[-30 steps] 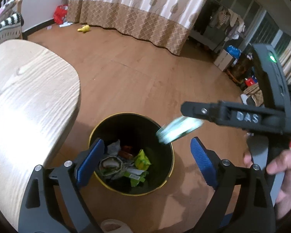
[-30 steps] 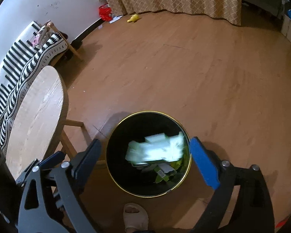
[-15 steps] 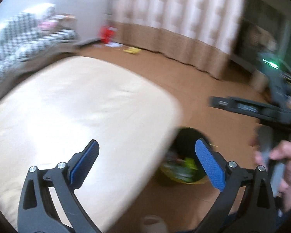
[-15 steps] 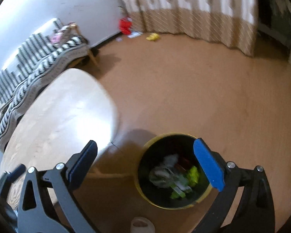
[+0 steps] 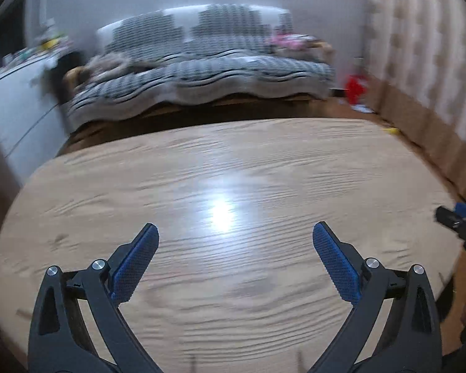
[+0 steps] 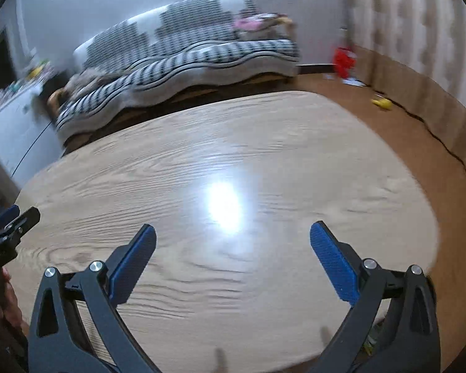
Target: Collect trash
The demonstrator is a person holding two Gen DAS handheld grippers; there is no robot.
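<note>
Two grippers, left gripper (image 5: 235,233) and right gripper (image 6: 233,233), fingers wide and empty, above blurred wooden table (image 5: 233,168)

right gripper (image 6: 232,233) fingers (image 6: 334,264) spread wide, nothing between | over wooden bench (image 6: 264,161) | striped sofa (image 6: 177,59) behind | left gripper (image 6: 7,223) at left edge

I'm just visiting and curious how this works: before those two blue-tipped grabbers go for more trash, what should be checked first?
1. Left gripper open and empty: ok.
2. Right gripper open and empty: ok.
3. Both over the wooden table, apart from each other: ok.
4. Trash left on the tabletop: none seen, though the pictures are blurred.
5. Trash bin within reach: cannot tell, out of view.
6. Yellow item on the floor by the curtain, trash or not: cannot tell.
</note>
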